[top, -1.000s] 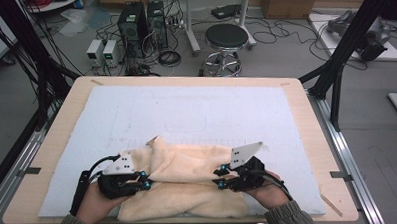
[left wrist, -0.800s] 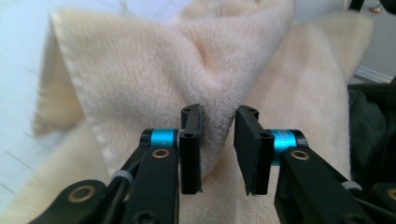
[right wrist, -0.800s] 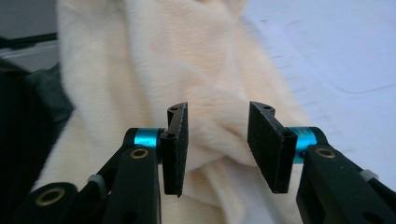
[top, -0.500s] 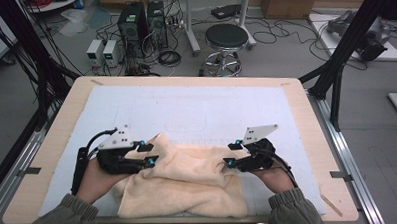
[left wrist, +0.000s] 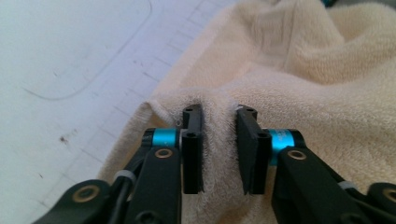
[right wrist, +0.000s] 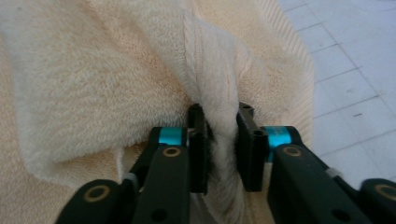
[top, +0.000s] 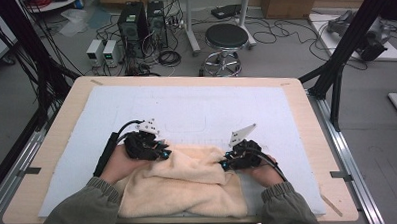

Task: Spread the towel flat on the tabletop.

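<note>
On a wooden table (top: pixel 52 147) covered by a white mat (top: pixel 196 107), a cream towel (top: pixel 189 185) lies bunched at the near edge, with the left gripper (top: pixel 164 154) and right gripper (top: pixel 223 165) at its far corners.

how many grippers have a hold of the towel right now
2. The left gripper has just closed its jaws on a fold at the towel's far-left edge; the right gripper has just closed on a bunched fold at its far-right edge.
</note>
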A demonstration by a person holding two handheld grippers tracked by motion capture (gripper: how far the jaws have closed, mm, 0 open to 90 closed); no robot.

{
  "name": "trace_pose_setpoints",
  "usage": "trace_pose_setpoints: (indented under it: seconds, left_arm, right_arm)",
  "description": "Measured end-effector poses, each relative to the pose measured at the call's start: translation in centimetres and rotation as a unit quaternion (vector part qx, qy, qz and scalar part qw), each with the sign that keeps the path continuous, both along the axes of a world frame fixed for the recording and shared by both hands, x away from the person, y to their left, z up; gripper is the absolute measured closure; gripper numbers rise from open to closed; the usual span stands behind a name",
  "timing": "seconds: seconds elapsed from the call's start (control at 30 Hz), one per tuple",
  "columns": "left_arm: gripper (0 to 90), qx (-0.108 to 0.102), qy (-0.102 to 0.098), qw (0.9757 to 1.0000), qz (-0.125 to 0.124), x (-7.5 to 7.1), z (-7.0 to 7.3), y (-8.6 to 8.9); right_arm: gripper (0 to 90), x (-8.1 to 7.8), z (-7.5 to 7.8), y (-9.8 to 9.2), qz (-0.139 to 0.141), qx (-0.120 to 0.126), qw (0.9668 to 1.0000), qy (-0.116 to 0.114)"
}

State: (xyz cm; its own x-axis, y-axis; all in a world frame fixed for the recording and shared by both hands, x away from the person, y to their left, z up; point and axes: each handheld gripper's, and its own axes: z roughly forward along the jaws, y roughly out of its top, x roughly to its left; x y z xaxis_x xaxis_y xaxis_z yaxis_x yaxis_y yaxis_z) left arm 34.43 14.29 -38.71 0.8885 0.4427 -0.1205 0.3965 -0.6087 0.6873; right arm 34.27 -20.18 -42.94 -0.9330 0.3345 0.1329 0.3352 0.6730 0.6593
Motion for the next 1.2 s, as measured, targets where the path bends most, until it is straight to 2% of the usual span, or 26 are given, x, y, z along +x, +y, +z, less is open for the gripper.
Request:
trace_pose_setpoints:
  seconds: [0.03,0.07,0.1,0.13,0.17,0.2,0.23,0.27,0.3,0.33,0.37,0.4,0.47,0.5,0.53,0.6,0.63,0.73,0.77,0.8,0.83,0.9,0.93,1.0,1.1,1.2]
  left_arm:
    - [76.7,0.001,-0.001,1.0,0.003,0.0,0.1,0.2]
    - [76.7,0.0,-0.011,0.9999,0.011,0.0,0.3,0.4]
    - [77.0,-0.01,-0.024,0.9994,0.024,-0.1,0.6,0.7]
    - [77.0,-0.019,-0.039,0.9983,0.039,-0.1,1.1,1.1]
    - [77.1,-0.029,-0.054,0.9966,0.054,-0.1,1.6,1.5]
    - [77.1,-0.036,-0.072,0.9944,0.069,0.0,2.2,1.9]
    - [77.1,-0.047,-0.09,0.9912,0.085,0.0,2.8,2.5]
    - [77.1,-0.068,-0.104,0.987,0.101,-0.1,3.4,3.0]
    - [77.0,-0.082,-0.119,0.9832,0.112,-0.1,4.0,3.5]
    - [76.8,-0.096,-0.132,0.979,0.123,-0.2,4.4,3.8]
    - [76.2,-0.1,-0.14,0.9765,0.131,-0.3,4.6,4.0]
    - [76.2,-0.094,-0.141,0.976,0.136,-0.2,4.6,4.0]
    - [71.4,-0.06,-0.122,0.9794,0.15,0.3,3.8,3.9]
    - [67.3,-0.045,-0.11,0.9806,0.156,0.5,3.2,4.0]
    - [62.5,-0.036,-0.099,0.9816,0.159,0.7,2.5,4.3]
    - [53.6,-0.034,-0.085,0.9814,0.169,0.7,1.5,5.0]
    - [50.5,-0.039,-0.079,0.9808,0.174,0.6,1.1,5.3]
    - [45.3,-0.042,-0.072,0.9825,0.167,0.1,0.5,6.0]
    - [45.3,-0.042,-0.072,0.9839,0.158,-0.1,0.5,6.1]
    - [45.5,-0.04,-0.071,0.9852,0.151,-0.2,0.4,6.1]
    - [45.5,-0.037,-0.068,0.9867,0.143,-0.4,0.3,6.0]
    - [46.0,-0.033,-0.064,0.9886,0.132,-0.7,-0.1,5.8]
    - [46.6,-0.03,-0.063,0.9893,0.128,-0.8,-0.4,5.7]
    - [49.0,-0.018,-0.057,0.9902,0.126,-1.0,-1.1,5.7]
    - [55.8,-0.008,-0.04,0.9919,0.121,-1.0,-2.2,5.8]
    - [68.2,-0.004,-0.029,0.9931,0.114,-0.9,-2.9,5.7]
  right_arm:
    - [79.8,0.2,0.2,-0.1,-0.002,0.002,1.0,0.001]
    - [79.9,0.3,0.6,-0.1,-0.008,-0.001,1.0,-0.003]
    - [79.9,0.8,1.8,0.0,-0.017,-0.01,0.9995,-0.025]
    - [79.9,0.8,1.8,0.0,-0.017,-0.01,0.9995,-0.025]
    - [79.9,1.0,2.6,0.0,-0.023,-0.013,0.9988,-0.041]
    - [79.8,1.6,4.4,-0.1,-0.044,-0.013,0.9964,-0.072]
    - [79.8,1.9,5.4,-0.1,-0.058,-0.01,0.9947,-0.085]
    - [79.8,1.9,5.4,-0.1,-0.058,-0.01,0.9947,-0.085]
    - [79.7,2.5,7.3,-0.3,-0.082,0.005,0.9893,-0.12]
    - [79.3,2.7,8.0,-0.3,-0.09,0.016,0.9867,-0.134]
    - [77.3,2.9,8.6,0.0,-0.097,0.022,0.9845,-0.145]
    - [77.3,2.9,8.6,0.0,-0.097,0.022,0.9845,-0.145]
    - [60.5,3.5,8.8,0.7,-0.114,0.021,0.9795,-0.165]
    - [53.5,3.8,8.4,1.0,-0.128,0.014,0.9784,-0.162]
    - [50.7,4.1,8.0,1.1,-0.134,0.009,0.9789,-0.154]
    - [48.5,4.0,7.2,1.1,-0.133,0.017,0.9803,-0.145]
    - [48.4,3.6,6.9,1.0,-0.126,0.021,0.9818,-0.14]
    - [48.4,2.6,6.0,0.9,-0.105,0.008,0.9851,-0.136]
    - [50.2,2.1,5.7,0.7,-0.098,0.009,0.9862,-0.133]
    - [51.5,1.6,5.0,0.7,-0.075,-0.01,0.9918,-0.103]
    - [51.5,1.6,5.0,0.7,-0.075,-0.01,0.9918,-0.103]
    - [54.8,1.1,4.4,0.8,-0.055,-0.037,0.9937,-0.091]
    - [57.3,0.7,4.2,0.7,-0.048,-0.036,0.9936,-0.096]
    - [59.0,0.1,3.5,0.3,-0.041,-0.035,0.9946,-0.089]
    - [61.2,-0.3,2.2,-0.8,-0.043,-0.033,0.9964,-0.065]
    - [67.2,-0.4,0.9,-1.3,-0.043,-0.027,0.9982,-0.032]
